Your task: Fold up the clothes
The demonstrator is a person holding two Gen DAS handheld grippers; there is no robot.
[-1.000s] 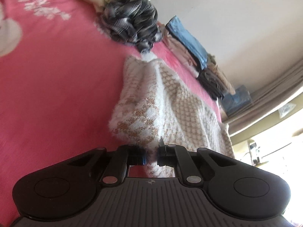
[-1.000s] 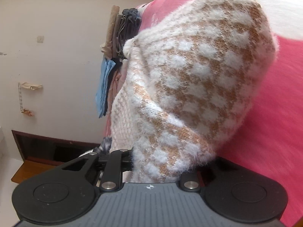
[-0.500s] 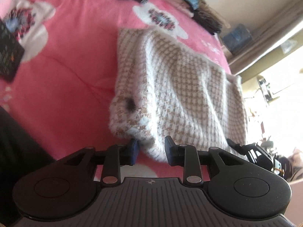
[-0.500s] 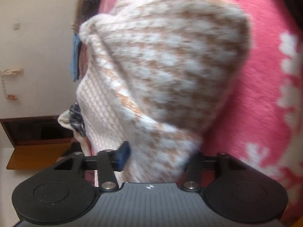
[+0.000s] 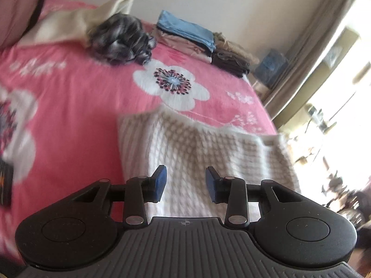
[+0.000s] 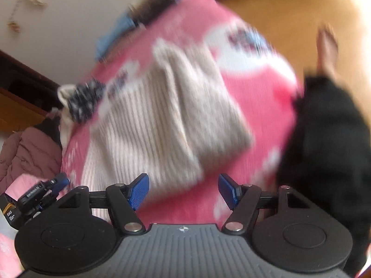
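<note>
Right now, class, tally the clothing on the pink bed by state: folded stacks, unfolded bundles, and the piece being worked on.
Folded stacks: 2, blue-topped stack and dark brown stack
Unfolded bundles: 2, cream garment and grey plaid shirt
Being worked on: 1, houndstooth sweater
Total: 5

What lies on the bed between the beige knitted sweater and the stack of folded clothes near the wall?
In the left wrist view, only bare pink bedspread with a white flower print lies between the sweater and the folded stack.
</note>
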